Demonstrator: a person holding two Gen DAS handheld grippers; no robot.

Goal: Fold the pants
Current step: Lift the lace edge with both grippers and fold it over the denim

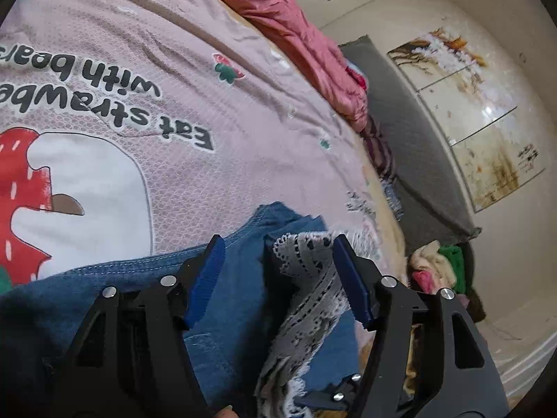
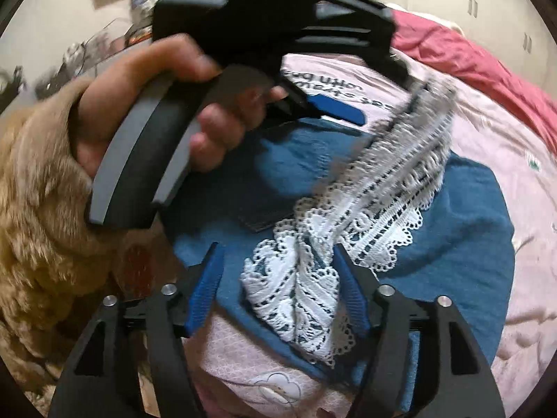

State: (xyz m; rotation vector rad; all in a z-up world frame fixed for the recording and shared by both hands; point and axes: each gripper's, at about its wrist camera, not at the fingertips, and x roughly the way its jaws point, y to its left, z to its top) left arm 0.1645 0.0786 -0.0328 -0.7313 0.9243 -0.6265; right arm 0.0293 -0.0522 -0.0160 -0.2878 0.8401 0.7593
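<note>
Evidently a fold has just been laid, because both tools stand with fingers apart over denim that lies slack on the bed rather than stretched between them. Starting at the left of the scene, the left gripper (image 1: 276, 278) hovers low over the blue pants (image 1: 115, 289), its blue pads spread wide with only loose cloth and a strip of white lace trim (image 1: 306, 278) between them; nothing is pinched. The pants rest on a pink quilt (image 1: 209, 80) printed with strawberries and lettering, which serves as the folding surface. Moving right, the right gripper (image 2: 278, 289) points steeply down at the same garment, jaws likewise open, the lace trim (image 2: 299, 292) lying between the pads but, as far as can be told, not pressed by them. Above it in that view a hand (image 2: 146, 104) in a fuzzy tan sleeve (image 2: 31, 209) holds the other tool's handle close by, so the two grippers work the same end of the pants (image 2: 463, 244). Farther right a crumpled red blanket (image 2: 487, 66) is pushed aside, likely to keep the working area flat. On the floor beyond the bed, a dark basket (image 1: 470, 278) appears to hold a heap of mixed clothes, pale, pink and green.
</note>
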